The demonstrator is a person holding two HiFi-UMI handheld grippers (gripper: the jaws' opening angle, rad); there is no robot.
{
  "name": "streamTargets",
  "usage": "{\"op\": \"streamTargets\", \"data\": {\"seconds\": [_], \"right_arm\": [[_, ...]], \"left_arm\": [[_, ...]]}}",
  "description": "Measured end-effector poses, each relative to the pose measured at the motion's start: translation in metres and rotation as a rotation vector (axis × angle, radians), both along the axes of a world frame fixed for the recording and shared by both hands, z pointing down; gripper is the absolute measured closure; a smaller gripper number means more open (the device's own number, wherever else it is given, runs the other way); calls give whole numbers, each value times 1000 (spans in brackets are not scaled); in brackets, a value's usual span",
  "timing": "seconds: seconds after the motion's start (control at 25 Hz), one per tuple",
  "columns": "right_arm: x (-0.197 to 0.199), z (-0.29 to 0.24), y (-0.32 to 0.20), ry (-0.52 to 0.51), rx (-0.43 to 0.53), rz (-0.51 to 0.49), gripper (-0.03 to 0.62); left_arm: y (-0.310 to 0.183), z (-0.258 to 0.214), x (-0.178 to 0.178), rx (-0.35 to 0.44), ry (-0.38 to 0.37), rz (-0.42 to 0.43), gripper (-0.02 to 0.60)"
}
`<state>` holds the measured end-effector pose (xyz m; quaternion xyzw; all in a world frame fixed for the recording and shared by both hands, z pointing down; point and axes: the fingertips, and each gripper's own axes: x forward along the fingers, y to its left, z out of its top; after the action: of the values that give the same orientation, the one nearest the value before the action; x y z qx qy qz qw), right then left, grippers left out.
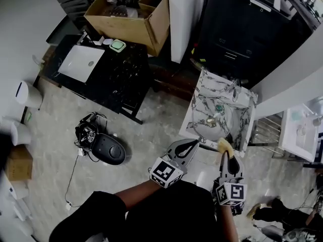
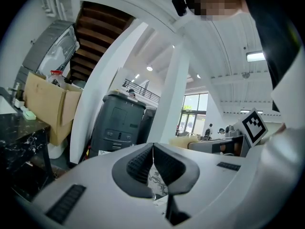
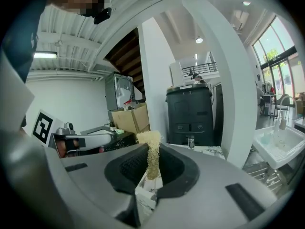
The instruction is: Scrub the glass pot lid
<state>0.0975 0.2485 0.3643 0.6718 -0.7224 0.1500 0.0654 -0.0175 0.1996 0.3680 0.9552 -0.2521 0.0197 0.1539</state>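
Observation:
The glass pot lid (image 1: 212,121) lies in the round basin of a small marble-topped sink stand (image 1: 202,86) ahead of me, seen only in the head view. My left gripper (image 1: 188,147) hovers near the stand's front edge; in the left gripper view its jaws (image 2: 152,151) are shut with nothing between them. Just to its right, my right gripper (image 1: 225,150) is shut on a tan loofah scrubber (image 3: 152,152), whose frayed top (image 1: 224,145) sticks out past the fingertips. Both grippers are above and short of the lid, not touching it.
A black table (image 1: 123,79) with a white tray (image 1: 81,62) and a big cardboard box (image 1: 133,14) stands at the back left. A black round appliance with cables (image 1: 107,149) lies on the floor. A dark cabinet (image 1: 242,29) is behind the stand, a white sink (image 1: 302,129) at right.

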Motion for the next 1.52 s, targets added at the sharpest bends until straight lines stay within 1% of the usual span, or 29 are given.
{"op": "streamTargets", "data": {"seconds": [0.12,0.2,0.32,0.56,0.76,0.92,1.04,1.16,1.24,1.4,1.52], "right_arm": [[6,10,-20,-12,-21,17,533],[9,15,-26,-25,-40,25,533],[8,17,-36,-17,-48,14,533],[9,32,-68,1,-65,-49,531],[12,56,-91,-33,-81,-148,531],[16,82,-113,-16,-123,-243,531],[23,104,-131,-4,-139,-306,533],[27,139,-148,-13,-202,-393,531],[30,160,-157,-23,-247,-447,531],[33,203,-175,-8,-328,-550,531],[32,242,-179,-6,-417,-604,531]], "left_arm": [[-25,8,-1,-37,8,-14,566],[-32,14,-1,-63,12,-20,566],[-40,18,-3,-58,-3,-26,566],[-54,24,-4,-40,-29,-67,566],[-67,30,6,-52,-39,-133,566],[-84,50,17,-81,-82,-198,566],[-96,66,28,-101,-111,-230,566],[-107,85,43,-96,-133,-252,566],[-113,100,52,-104,-156,-282,566],[-128,127,50,-164,-206,-360,566],[-129,147,52,-208,-219,-354,566]]}}
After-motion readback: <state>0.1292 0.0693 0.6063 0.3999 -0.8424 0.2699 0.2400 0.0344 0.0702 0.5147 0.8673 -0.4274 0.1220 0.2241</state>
